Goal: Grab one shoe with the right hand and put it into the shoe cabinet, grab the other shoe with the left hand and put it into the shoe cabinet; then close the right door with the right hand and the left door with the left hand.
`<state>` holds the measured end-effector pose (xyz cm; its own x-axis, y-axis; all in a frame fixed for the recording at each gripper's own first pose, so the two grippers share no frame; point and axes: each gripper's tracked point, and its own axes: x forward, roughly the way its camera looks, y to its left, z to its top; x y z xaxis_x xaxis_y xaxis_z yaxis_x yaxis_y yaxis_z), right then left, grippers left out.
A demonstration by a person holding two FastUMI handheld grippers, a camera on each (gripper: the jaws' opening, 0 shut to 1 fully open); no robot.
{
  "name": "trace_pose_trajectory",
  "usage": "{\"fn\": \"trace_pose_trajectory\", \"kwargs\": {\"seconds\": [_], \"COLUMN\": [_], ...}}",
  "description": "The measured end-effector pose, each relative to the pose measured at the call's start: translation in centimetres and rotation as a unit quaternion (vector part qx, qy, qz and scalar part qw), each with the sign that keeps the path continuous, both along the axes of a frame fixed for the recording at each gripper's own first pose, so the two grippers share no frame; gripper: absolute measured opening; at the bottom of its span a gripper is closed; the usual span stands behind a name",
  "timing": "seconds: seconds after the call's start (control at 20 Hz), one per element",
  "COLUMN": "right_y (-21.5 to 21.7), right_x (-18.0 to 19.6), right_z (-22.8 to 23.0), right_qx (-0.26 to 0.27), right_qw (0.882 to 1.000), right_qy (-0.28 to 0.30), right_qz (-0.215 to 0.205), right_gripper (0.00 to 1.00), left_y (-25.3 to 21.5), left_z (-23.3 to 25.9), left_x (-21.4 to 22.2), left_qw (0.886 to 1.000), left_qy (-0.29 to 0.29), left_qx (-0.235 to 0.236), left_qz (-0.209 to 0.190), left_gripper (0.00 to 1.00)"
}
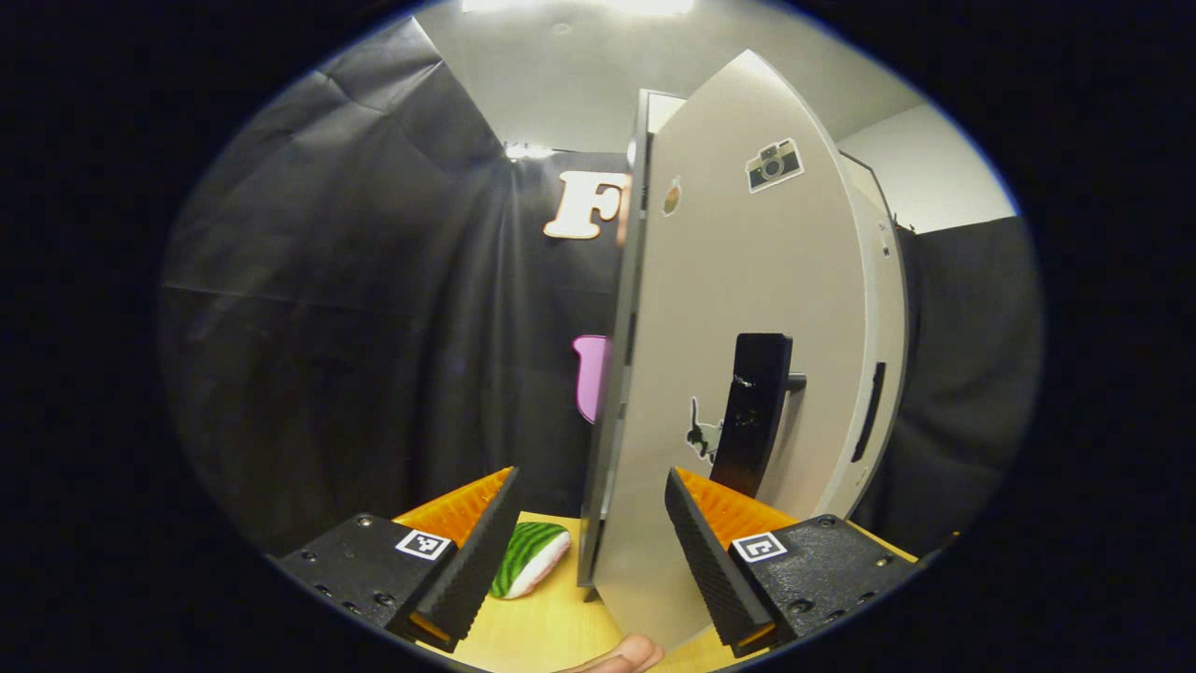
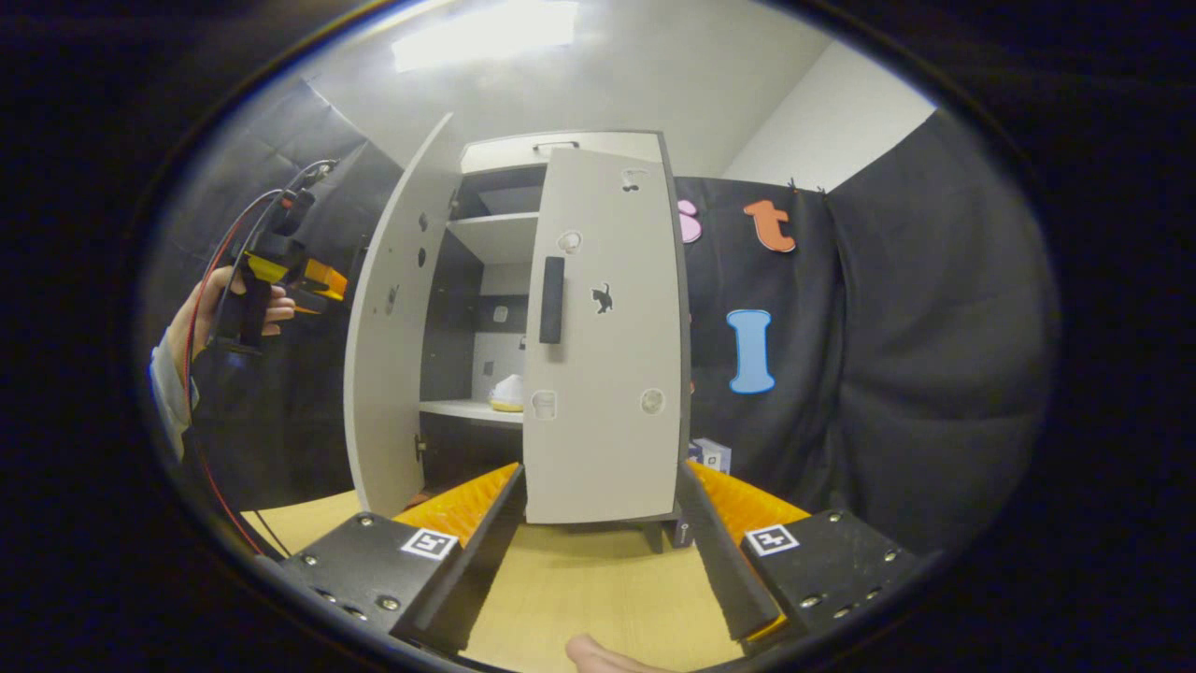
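Closing the left door (image 1: 738,308) is the step at risk. In the left gripper view the left claw (image 1: 590,551) stands wide open, with the door's lower edge between its fingers and neither finger seen pressing on it; it holds nothing. A push from here could go wrong in two ways, I judge. The open fingers could straddle the edge and snag, jerking the cabinet (image 2: 561,150) on the table (image 2: 598,589). Or the claw could slide along the smooth panel and miss the handle (image 1: 755,411), which sits farther up the door's face, leaving the door ajar.

In the right gripper view the right claw (image 2: 598,551) is also wide open and empty, hovering above the table just before the right door (image 2: 607,374), which looks nearly shut but perhaps not flush. If it swings back out, it could foul the left door as that one comes round.

Beyond the right door, inside the cabinet, one shoe (image 2: 507,393) rests on the middle shelf; the other I cannot make out. A shoe poking past the shelf edge would stop a door short.

Left of the cabinet, a hand (image 2: 224,308) holds the left claw up near the open door's outer side. By that door's foot lies a green striped toy (image 1: 529,559).
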<state>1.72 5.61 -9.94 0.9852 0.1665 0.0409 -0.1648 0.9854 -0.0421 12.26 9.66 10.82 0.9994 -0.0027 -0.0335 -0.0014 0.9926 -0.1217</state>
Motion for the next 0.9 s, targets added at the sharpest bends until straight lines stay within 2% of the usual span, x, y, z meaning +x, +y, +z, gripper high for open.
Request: {"fn": "trace_pose_trajectory", "kwargs": {"seconds": [0.15, 0.25, 0.5, 0.6, 0.65, 0.7, 0.75, 0.9], "right_y": [-0.6, -1.4, -2.6, -2.9, -3.4, -3.8, -4.0, -5.2], "right_x": [0.0, 0.1, 0.7, 1.0, 1.2, 1.3, 1.5, 1.9], "right_z": [0.4, 0.6, 0.5, 0.2, 0.3, 0.4, 0.3, 0.3], "right_qx": [0.001, 0.003, 0.026, 0.023, 0.018, 0.012, 0.009, 0.022], "right_qw": [1.000, 1.000, 0.999, 0.999, 0.999, 0.999, 0.999, 0.998], "right_qy": [-0.007, -0.011, -0.010, -0.006, -0.007, -0.009, -0.010, -0.010], "right_qz": [-0.005, -0.014, -0.024, -0.029, -0.033, -0.038, -0.043, -0.057], "right_gripper": [0.94, 0.96, 0.96, 0.94, 0.96, 0.96, 0.96, 0.96], "left_y": [-0.5, -1.3, -5.1, -7.4, -8.5, -8.9, -9.6, -10.8], "left_z": [0.1, -0.3, -1.1, -2.5, -3.4, -3.9, -4.1, -4.1], "left_x": [1.3, 1.9, 4.0, 5.2, 5.4, 5.3, 5.0, 3.9], "left_qw": [0.999, 0.999, 1.000, 0.999, 0.998, 0.998, 0.997, 0.998], "left_qy": [-0.011, -0.005, 0.002, 0.024, 0.036, 0.045, 0.046, 0.033], "left_qx": [0.031, 0.035, 0.004, -0.005, -0.006, -0.002, 0.005, 0.030], "left_qz": [0.020, 0.027, -0.010, -0.035, -0.045, -0.051, -0.058, -0.053], "left_gripper": [0.94, 0.94, 0.94, 0.94, 0.94, 0.89, 0.94, 0.94]}}
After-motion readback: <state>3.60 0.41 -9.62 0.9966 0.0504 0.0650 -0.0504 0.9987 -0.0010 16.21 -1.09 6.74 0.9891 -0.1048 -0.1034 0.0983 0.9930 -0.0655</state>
